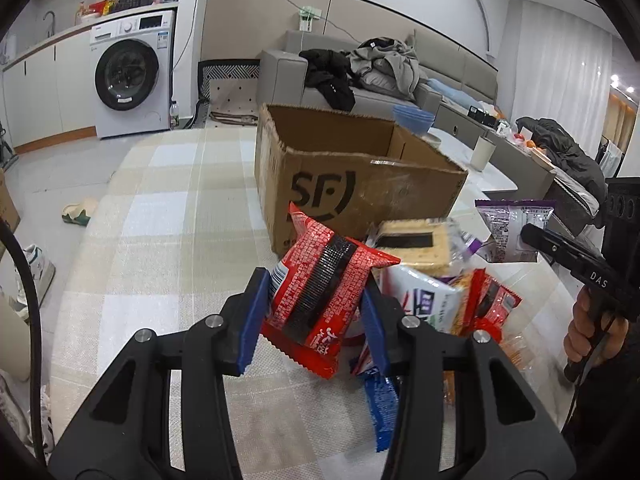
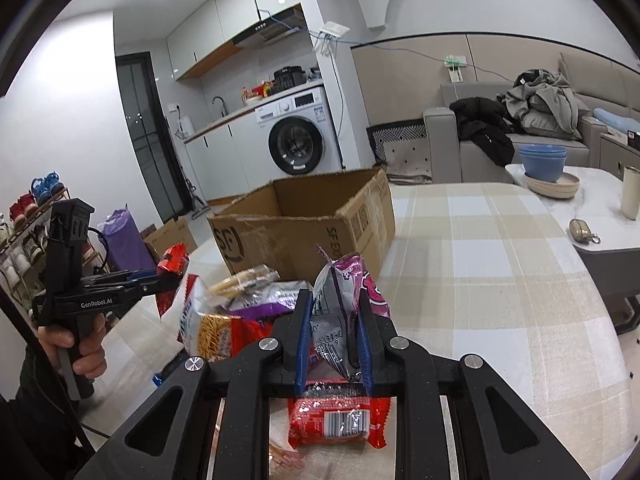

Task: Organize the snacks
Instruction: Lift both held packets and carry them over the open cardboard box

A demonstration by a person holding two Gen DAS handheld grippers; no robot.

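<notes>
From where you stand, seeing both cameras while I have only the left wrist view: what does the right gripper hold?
Observer: The right gripper is shut on a purple and silver packet.
Operator: Is there anything under it?
Observer: Yes, a red packet with a barcode lies on the checked tablecloth below it.
Operator: Is the cardboard box empty?
Observer: Its far inner wall is bare; the bottom stays hidden.
</notes>
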